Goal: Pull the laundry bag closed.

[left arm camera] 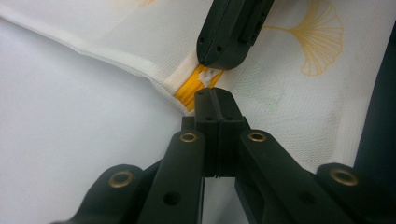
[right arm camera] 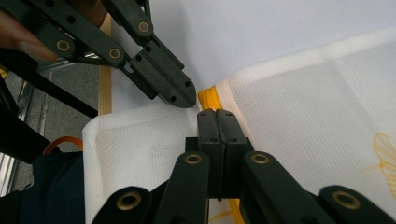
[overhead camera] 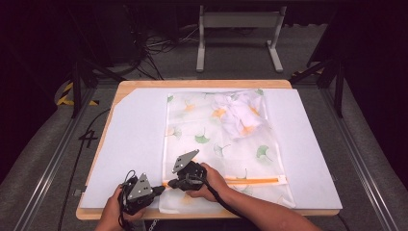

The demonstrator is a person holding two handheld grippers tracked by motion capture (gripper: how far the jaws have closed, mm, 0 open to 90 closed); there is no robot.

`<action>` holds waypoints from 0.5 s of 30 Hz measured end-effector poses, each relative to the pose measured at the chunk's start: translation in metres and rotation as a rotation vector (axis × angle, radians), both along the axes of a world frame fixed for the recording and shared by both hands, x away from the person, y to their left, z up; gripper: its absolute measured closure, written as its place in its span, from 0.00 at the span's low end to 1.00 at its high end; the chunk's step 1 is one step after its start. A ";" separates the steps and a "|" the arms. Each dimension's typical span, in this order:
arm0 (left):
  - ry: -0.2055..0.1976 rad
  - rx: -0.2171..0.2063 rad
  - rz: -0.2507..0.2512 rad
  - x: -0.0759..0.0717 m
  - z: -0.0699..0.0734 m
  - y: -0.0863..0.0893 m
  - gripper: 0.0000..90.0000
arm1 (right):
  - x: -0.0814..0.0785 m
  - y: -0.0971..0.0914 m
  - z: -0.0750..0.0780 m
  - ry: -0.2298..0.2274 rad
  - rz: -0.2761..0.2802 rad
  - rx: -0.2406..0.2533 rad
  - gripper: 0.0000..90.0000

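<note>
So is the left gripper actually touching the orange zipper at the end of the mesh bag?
Touching: in the left gripper view, the left gripper has its shut jaw tips against the orange zipper.

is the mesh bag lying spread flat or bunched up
Spread flat. The mesh bag lies smoothed out on the white sheet, bulging only at its far end, where white cloth sits inside it.

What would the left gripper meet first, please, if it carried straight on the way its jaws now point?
Probably the orange zipper of the mesh laundry bag, right at the left gripper tips, and just beyond it the right gripper. The jaws are shut; whether they already pinch the zipper end is unclear.
</note>
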State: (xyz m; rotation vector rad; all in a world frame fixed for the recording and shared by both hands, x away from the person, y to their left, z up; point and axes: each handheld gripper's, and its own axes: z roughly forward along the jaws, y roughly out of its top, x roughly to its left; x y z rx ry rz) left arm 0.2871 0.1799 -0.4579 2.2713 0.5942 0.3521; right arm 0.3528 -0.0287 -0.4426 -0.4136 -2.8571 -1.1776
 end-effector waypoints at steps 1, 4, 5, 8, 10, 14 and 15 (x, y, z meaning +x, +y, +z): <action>0.000 0.000 0.000 0.000 0.000 0.000 1.00 | 0.000 0.000 0.000 0.000 -0.001 0.001 1.00; 0.002 -0.005 -0.001 0.000 0.000 0.000 1.00 | -0.001 0.000 0.000 -0.002 -0.003 0.001 1.00; 0.005 -0.009 0.002 0.000 0.000 0.001 1.00 | -0.001 -0.001 0.000 0.003 -0.001 0.011 1.00; 0.010 -0.016 0.000 0.001 -0.001 0.001 1.00 | 0.000 0.000 0.001 0.021 -0.008 0.026 1.00; 0.012 -0.013 0.005 0.000 -0.001 0.001 1.00 | -0.001 0.001 0.001 0.021 -0.003 0.025 1.00; 0.005 -0.009 0.001 0.000 0.000 0.001 1.00 | -0.001 0.003 -0.001 0.043 -0.010 0.017 1.00; 0.004 -0.009 0.000 0.000 -0.001 0.001 1.00 | -0.001 0.003 -0.001 0.043 -0.010 0.017 1.00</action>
